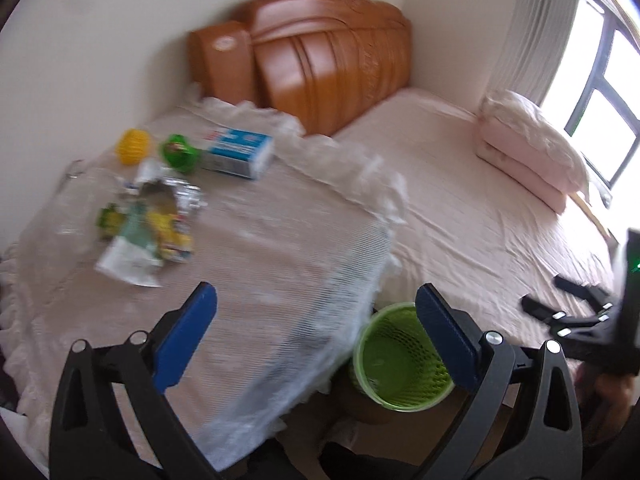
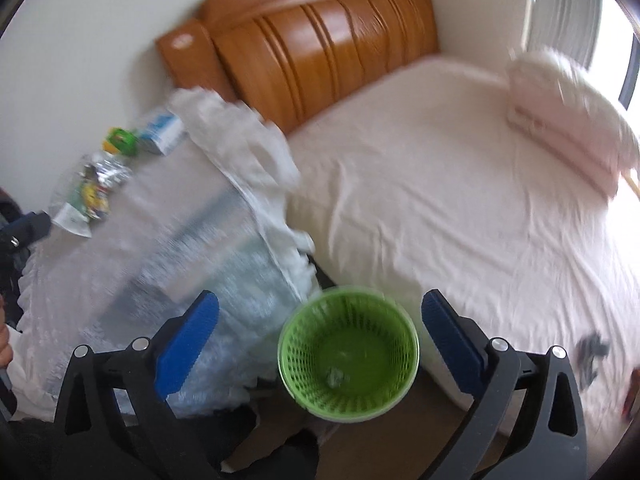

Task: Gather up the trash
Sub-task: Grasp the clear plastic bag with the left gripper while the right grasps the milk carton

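Left wrist view: left tool [image 1: 316, 334] gapes empty above the desk [image 1: 260, 248]; wrappers [image 1: 148, 220] heaped at its far left, near the wall. Right tool [image 2: 320, 340] also wide, empty, poised over green bin [image 2: 348, 354], likely ready for drops; narrow floor gap between desk edge and bed [image 2: 460, 200]

one green mesh bin [image 2: 348, 354], one blue-white box [image 1: 236, 153], one yellow ball [image 1: 133, 146], one green round container [image 1: 180, 152], one pile of crumpled wrappers [image 1: 148, 220], one folded pink quilt [image 1: 532, 148], one wooden headboard [image 1: 320, 60].
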Tool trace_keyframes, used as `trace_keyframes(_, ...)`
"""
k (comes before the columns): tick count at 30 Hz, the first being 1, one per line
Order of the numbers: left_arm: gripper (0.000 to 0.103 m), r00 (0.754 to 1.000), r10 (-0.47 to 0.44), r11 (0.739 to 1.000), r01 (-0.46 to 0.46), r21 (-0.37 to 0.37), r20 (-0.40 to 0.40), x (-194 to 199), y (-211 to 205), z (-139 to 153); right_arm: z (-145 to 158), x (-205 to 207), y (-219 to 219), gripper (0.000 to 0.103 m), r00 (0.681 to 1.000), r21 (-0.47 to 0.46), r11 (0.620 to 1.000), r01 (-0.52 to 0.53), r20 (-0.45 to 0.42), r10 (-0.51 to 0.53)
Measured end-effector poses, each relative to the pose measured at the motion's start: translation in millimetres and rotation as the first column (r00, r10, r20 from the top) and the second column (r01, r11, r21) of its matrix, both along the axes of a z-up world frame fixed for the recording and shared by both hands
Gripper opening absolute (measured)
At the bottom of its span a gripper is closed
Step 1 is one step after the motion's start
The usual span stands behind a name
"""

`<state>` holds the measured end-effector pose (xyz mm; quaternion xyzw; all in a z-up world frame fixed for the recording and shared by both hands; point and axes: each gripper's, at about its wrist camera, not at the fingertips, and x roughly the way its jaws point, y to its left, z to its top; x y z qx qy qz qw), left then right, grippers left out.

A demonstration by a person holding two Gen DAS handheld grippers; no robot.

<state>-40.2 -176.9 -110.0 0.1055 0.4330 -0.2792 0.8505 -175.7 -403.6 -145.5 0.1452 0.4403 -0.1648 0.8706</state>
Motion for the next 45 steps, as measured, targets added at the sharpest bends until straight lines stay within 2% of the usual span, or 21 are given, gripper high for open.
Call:
trace_keyframes(4, 0.095, 0.997, 0.071, 0.997, -0.071, -0.008, 0.012, 21.6, 37.7, 3.6, 21.7, 28.3, 22.4, 0.101, 0.997, -0.007, 0.999, -0.054, 0.055, 0.054)
trace_keyframes(8, 0.095, 0.99, 0.137, 0.991, -0.137, -0.004, 0.027, 39.7, 69.2, 3.2, 26.4, 57.5, 50.8, 0.101, 0.992, -0.009, 0.994, -0.108, 0.067, 0.109)
trace_keyframes(11, 0.095, 0.979, 0.197, 0.98, -0.199, 0.017, 0.058, 57.4, 93.5, 2.4, 27.5, 76.9, 71.4, 0.101, 0.987, -0.001, 0.99, -0.144, 0.066, 0.144)
trace_keyframes(14, 0.095, 0.957, 0.278, 0.958, -0.282, 0.045, 0.078, 88.6, 124.2, 0.4, 26.8, 95.3, 90.4, 0.101, 0.983, 0.011, 0.984, -0.176, 0.062, 0.175)
trace_keyframes(19, 0.095, 0.918, 0.395, 0.917, -0.396, 0.05, 0.03, 150.6, 174.1, -12.0, 26.1, 129.2, 116.2, 0.101, 0.977, 0.024, 0.978, -0.207, 0.054, 0.205)
trace_keyframes(23, 0.095, 0.867, 0.498, 0.867, -0.497, 0.035, -0.035, 208.6, 198.7, -32.9, 23.1, 160.0, 128.6, 0.101, 0.977, 0.055, 0.976, -0.211, 0.051, 0.209)
trace_keyframes(26, 0.095, 0.847, 0.524, 0.852, -0.521, 0.05, -0.089, 249.3, 199.6, -60.5, 20.5, 186.4, 133.5, 0.101, 0.978, 0.077, 0.975, -0.207, 0.046, 0.204)
trace_keyframes(29, 0.095, 0.843, 0.523, 0.852, -0.515, 0.097, -0.122, 280.9, 197.6, -89.8, 18.2, 215.4, 134.6, 0.101, 0.977, 0.093, 0.973, -0.211, 0.039, 0.208)
trace_keyframes(30, 0.093, 0.846, 0.519, 0.855, -0.51, 0.096, -0.124, 283.2, 196.3, -94.0, 17.4, 228.2, 134.8, 0.101, 0.975, 0.086, 0.971, -0.221, 0.035, 0.219)
trace_keyframes(31, 0.085, 0.851, 0.509, 0.861, -0.499, 0.098, -0.128, 289.1, 195.5, -101.1, 16.9, 238.6, 135.3, 0.101, 0.972, 0.072, 0.97, -0.233, 0.03, 0.232)
trace_keyframes(32, 0.071, 0.857, 0.497, 0.867, -0.486, 0.105, -0.136, 290.8, 194.2, -104.5, 16.1, 249.7, 135.8, 0.101, 0.968, 0.053, 0.966, -0.251, 0.022, 0.25)
trace_keyframes(33, 0.06, 0.861, 0.486, 0.873, -0.473, 0.117, -0.146, 293.3, 194.2, -108.5, 13.8, 265.3, 136.5, 0.101, 0.959, 0.024, 0.958, -0.284, 0.01, 0.284)
trace_keyframes(34, 0.055, 0.864, 0.478, 0.878, -0.463, 0.123, -0.155, 295.9, 195.8, -112.7, 11.6, 277.3, 136.4, 0.101, 0.951, 0.001, 0.951, -0.31, -0.006, 0.31)
trace_keyframes(36, 0.037, 0.864, 0.475, 0.88, -0.46, 0.12, -0.168, 296.7, 199.3, -115.0, 3.0, 306.2, 134.2, 0.101, 0.923, -0.043, 0.922, -0.384, -0.046, 0.382)
trace_keyframes(38, 0.027, 0.861, 0.474, 0.88, -0.462, 0.105, -0.185, 295.4, 207.1, -114.0, -7.8, 333.3, 136.1, 0.101, 0.888, -0.072, 0.887, -0.457, -0.094, 0.45)
trace_keyframes(40, 0.023, 0.864, 0.465, 0.885, -0.457, 0.085, -0.196, 292.7, 215.2, -109.7, -25.9, 368.1, 138.4, 0.101, 0.829, -0.11, 0.827, -0.551, -0.185, 0.527)
trace_keyframes(41, 0.022, 0.867, 0.462, 0.887, -0.454, 0.084, -0.186, 290.1, 218.3, -105.3, -31.3, 377.1, 140.0, 0.101, 0.811, -0.124, 0.808, -0.575, -0.212, 0.545)
trace_keyframes(42, 0.021, 0.87, 0.461, 0.887, -0.453, 0.088, -0.172, 287.8, 220.6, -101.5, -40.1, 391.0, 141.6, 0.101, 0.781, -0.155, 0.773, -0.615, -0.253, 0.571)
trace_keyframes(45, 0.021, 0.875, 0.466, 0.884, -0.457, 0.095, -0.128, 279.6, 231.2, -85.8, -57.6, 417.3, 142.7, 0.101, 0.732, -0.193, 0.715, -0.672, -0.323, 0.6)
